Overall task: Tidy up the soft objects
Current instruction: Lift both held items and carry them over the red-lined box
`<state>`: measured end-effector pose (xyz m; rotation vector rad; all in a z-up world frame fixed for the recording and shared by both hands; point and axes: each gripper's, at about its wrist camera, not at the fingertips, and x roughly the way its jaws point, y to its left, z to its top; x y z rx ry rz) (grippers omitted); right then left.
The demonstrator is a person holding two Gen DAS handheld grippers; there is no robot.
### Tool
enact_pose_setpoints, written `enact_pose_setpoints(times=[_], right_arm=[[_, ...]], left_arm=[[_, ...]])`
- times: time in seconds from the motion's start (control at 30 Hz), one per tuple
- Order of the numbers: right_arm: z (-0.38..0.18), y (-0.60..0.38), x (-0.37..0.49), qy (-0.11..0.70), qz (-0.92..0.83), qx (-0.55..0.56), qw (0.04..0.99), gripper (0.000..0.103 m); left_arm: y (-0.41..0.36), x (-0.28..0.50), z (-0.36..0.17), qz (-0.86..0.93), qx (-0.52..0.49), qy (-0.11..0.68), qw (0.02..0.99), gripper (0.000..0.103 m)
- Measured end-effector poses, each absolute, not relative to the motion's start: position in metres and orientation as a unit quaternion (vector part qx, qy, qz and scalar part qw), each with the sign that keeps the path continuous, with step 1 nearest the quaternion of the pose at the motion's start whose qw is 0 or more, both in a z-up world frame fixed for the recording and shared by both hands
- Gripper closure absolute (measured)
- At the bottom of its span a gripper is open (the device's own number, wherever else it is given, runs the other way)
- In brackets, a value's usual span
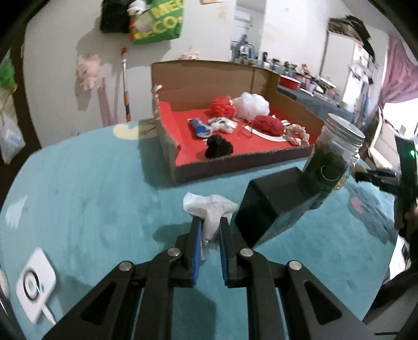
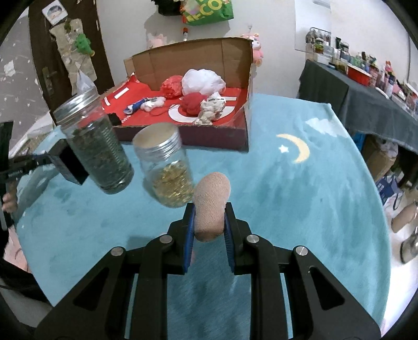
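The left gripper [image 1: 211, 225] has its jaws clenched on a crumpled white tissue [image 1: 209, 209]; the right gripper [image 2: 209, 214] grips a beige fabric roll [image 2: 211, 206]. Both hang over the blue tabletop [image 2: 300, 198], bare toward its right edge. The cardboard tray [image 1: 235, 162] sits toward the far edge; only the right view shows the gold-filled jar [image 2: 167, 172].

From my left camera, the green bag [image 1: 156, 23] on the far wall is cut off by the top edge, its lettering blurred. The black box [image 1: 271, 206] hides the dark jar's [image 1: 331, 162] base. On the far right, the shelf clutter [image 2: 365, 65] is too small to tell.
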<state>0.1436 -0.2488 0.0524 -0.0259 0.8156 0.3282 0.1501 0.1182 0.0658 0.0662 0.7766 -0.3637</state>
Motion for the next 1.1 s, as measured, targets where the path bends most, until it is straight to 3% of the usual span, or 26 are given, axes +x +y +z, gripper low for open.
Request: enact_pose_setpoints(times=[0.73, 1.1], right_arm=[[0.085, -0.235, 0.210, 0.373, 0.239, -0.071, 0.894, 0.083], [0.102, -0.191, 0.267, 0.387, 0.315, -0.091, 0.862, 0.083]], left_arm=[[0.101, 0.206, 0.098, -0.255, 0.070, 0.376, 0.888, 0.090], [0.052, 0.255, 0.118, -0.312, 0.059, 0.400, 0.860, 0.090]])
